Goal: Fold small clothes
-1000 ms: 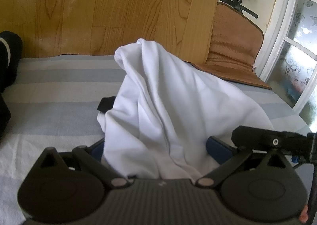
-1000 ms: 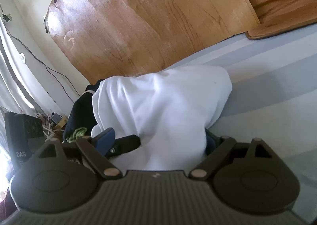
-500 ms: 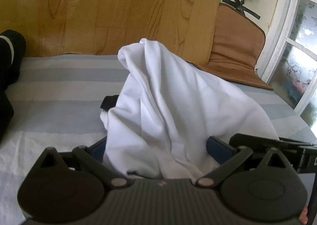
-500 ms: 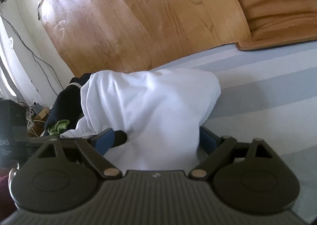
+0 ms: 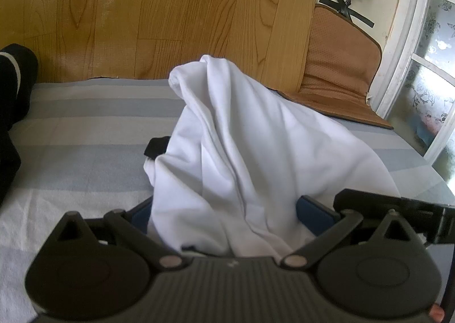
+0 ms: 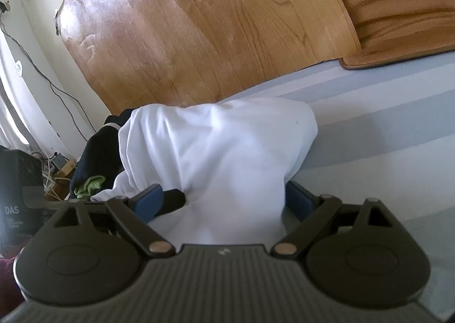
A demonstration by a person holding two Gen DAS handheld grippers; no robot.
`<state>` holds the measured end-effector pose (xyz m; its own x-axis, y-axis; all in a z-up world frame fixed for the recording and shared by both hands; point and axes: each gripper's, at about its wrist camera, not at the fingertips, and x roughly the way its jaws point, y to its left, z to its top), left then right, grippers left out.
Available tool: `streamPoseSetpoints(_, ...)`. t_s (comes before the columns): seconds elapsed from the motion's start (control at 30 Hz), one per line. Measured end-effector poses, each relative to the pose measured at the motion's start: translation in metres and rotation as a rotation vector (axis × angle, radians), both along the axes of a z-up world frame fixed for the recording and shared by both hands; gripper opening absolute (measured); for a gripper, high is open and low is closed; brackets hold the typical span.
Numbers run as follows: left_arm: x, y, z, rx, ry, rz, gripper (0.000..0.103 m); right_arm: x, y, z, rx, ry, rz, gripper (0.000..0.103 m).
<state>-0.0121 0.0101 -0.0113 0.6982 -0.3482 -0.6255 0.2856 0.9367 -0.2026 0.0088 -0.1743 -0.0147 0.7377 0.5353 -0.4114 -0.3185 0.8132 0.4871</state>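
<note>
Both grippers are clamped on the white shirt (image 5: 241,152): the left gripper (image 5: 227,220) and right gripper (image 6: 224,203) each have cloth bunched between their blue pads, holding it tented over the striped bed sheet (image 5: 85,129). Plenty of bare sheet on either side. A dark clothes pile (image 6: 96,149) sits by the sheet's far edge, and a brown mat (image 5: 338,81) lies at the other end.

White garment (image 5: 241,152), plain thin fabric, bunched and creased, draped in a peaked heap above the blue-and-white striped bedsheet (image 5: 85,135). Far end hangs in long folds; a small black piece, unclear what, pokes out its left side.
</note>
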Motion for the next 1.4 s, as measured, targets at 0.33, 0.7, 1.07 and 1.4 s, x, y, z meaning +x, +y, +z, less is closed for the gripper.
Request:
streamPoseSetpoints(0.33,-0.001,0.000,0.000,-0.004,-0.001,0.002,0.103,0.001,0.000,0.000,0.007,0.004,0.000,0.095)
streamPoseSetpoints(0.7,0.002,0.005,0.001,-0.043,0.005,0.002,0.103,0.002,0.006,0.002,-0.031,-0.001,-0.007,0.095)
streamPoseSetpoints(1.07,0.004,0.002,0.001,-0.006,0.006,0.001,0.102,-0.004,0.011,0.004,-0.110,-0.022,-0.037,0.055)
streamPoseSetpoints(1.4,-0.004,-0.004,0.001,0.008,-0.022,-0.003,0.085,-0.010,0.022,0.008,-0.209,-0.077,-0.067,0.047)
